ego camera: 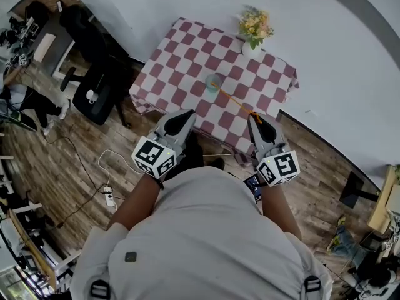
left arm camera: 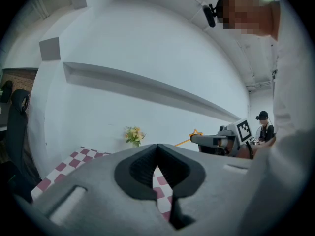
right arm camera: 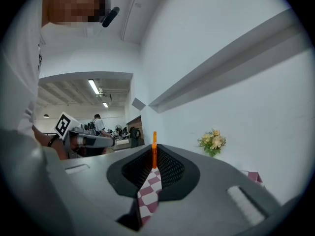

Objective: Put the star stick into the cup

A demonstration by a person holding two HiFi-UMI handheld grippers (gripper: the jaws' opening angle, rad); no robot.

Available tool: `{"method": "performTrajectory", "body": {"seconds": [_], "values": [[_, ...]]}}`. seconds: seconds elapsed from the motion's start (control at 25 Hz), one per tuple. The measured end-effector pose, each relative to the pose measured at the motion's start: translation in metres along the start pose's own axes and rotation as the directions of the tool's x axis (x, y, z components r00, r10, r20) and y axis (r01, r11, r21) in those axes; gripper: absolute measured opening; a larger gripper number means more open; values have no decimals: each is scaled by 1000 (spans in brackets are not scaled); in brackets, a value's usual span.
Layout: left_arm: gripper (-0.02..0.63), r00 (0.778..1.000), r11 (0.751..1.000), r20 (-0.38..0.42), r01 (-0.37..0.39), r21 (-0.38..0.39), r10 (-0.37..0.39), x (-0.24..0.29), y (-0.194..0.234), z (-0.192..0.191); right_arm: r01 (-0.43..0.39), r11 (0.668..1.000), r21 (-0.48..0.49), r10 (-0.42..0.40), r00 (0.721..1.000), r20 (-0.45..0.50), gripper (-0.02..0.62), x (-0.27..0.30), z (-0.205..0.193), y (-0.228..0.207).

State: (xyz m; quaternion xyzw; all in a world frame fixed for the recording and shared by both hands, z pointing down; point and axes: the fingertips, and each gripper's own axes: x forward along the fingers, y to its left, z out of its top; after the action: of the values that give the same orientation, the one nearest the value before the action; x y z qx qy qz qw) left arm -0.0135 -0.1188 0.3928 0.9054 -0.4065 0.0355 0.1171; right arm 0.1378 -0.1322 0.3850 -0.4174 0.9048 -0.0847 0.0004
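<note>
A small pale cup [ego camera: 214,82] stands near the middle of the red-and-white checked table [ego camera: 181,61]. A thin orange star stick [ego camera: 237,103] runs from the cup's near rim back to my right gripper [ego camera: 255,119], which is shut on it over the table's front edge. In the right gripper view the stick [right arm camera: 154,151] stands edge-on between the shut jaws of that gripper [right arm camera: 154,156]. The left gripper view shows the star [left arm camera: 196,132] just above the right gripper's tip. Whether the far end is inside the cup is unclear. My left gripper [ego camera: 186,115] [left arm camera: 157,154] is shut on nothing, beside the right one.
A white vase of flowers [ego camera: 253,33] stands at the table's far edge against the white wall. A black office chair [ego camera: 94,89] is left of the table. A power strip with cables [ego camera: 109,195] lies on the wooden floor at the left.
</note>
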Motion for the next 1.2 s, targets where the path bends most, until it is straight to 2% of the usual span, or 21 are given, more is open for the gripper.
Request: {"method": "performTrajectory", "body": {"seconds": [0.52, 1.2], "values": [[3, 998, 998, -22, 57, -17, -57, 37, 27, -1, 53, 999, 13, -52, 997, -55, 28, 23, -13, -25], [3, 993, 994, -86, 76, -75, -82, 68, 103, -13, 95, 995, 34, -88, 982, -168, 28, 94, -44, -45]]}}
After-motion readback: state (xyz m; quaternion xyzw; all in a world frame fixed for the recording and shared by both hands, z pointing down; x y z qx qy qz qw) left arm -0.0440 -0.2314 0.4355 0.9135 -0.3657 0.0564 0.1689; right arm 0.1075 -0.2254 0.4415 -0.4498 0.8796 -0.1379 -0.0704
